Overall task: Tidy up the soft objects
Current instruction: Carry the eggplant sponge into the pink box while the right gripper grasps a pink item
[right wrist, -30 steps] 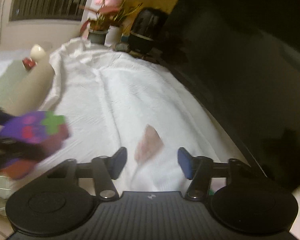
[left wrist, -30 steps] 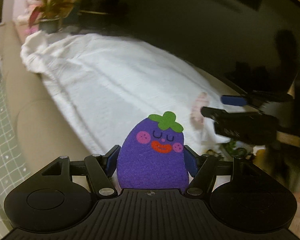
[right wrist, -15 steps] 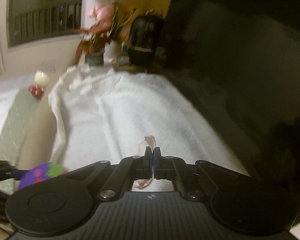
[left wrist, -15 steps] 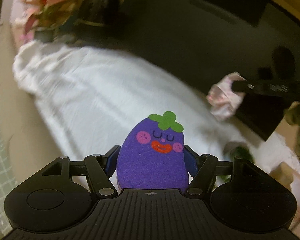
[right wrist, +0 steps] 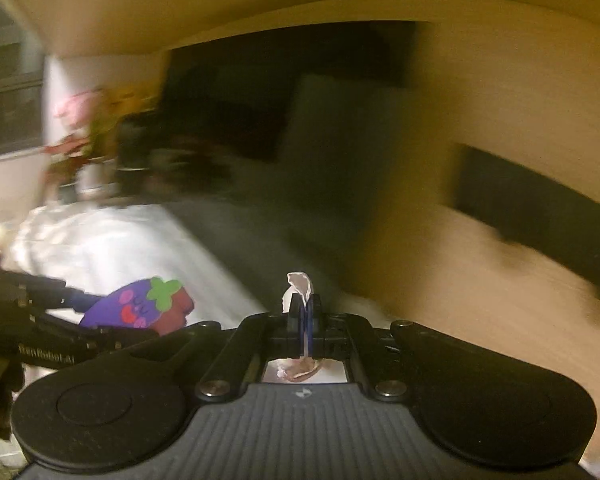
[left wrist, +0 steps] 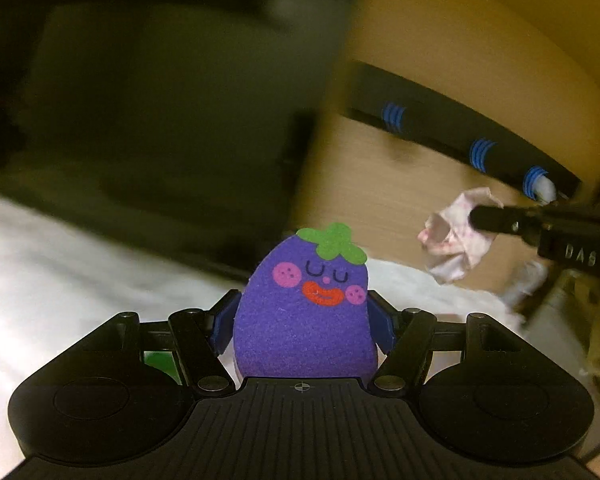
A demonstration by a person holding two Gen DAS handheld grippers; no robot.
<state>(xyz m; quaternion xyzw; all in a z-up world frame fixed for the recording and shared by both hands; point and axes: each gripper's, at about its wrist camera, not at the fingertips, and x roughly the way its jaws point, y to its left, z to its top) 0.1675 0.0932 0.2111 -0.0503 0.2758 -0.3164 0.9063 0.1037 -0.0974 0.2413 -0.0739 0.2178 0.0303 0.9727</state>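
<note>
Left gripper (left wrist: 306, 322) is clamping the eggplant toy (left wrist: 305, 308) between its blue pads (left wrist: 224, 326), toy sitting upright with face toward the camera: green leaf cap, pink cheeks, red mouth, closed eyes. In the right wrist view the same toy (right wrist: 138, 307) is showing at near left, tilted, with a reddish-brown back layer, held off the white sheet (right wrist: 112, 248).

Right gripper (right wrist: 305, 314) is clenched tight on the pink cloth (right wrist: 299, 284); a small tuft is sticking up past the fingertips and more cloth is hanging below the jaws. In the left wrist view that cloth (left wrist: 456, 242) is hanging crumpled from the right gripper's tip (left wrist: 480, 218) at far right, in the air, apart from the toy and above the white sheet (left wrist: 60, 272).

Readable text: "DAS" on the right gripper body in the left wrist view; on the left gripper body in the right wrist view a blurred label reading roughly "GenRobot.AI", can't confirm exact letters.

Background is motion-blurred. A dark bar (left wrist: 452, 128) with blue ribbed rings (left wrist: 482, 152) is running along the tan wall at far right. A big dark screen (left wrist: 152, 112) is standing behind the sheet. Pink-leafed plant (right wrist: 80, 136) is at far left.
</note>
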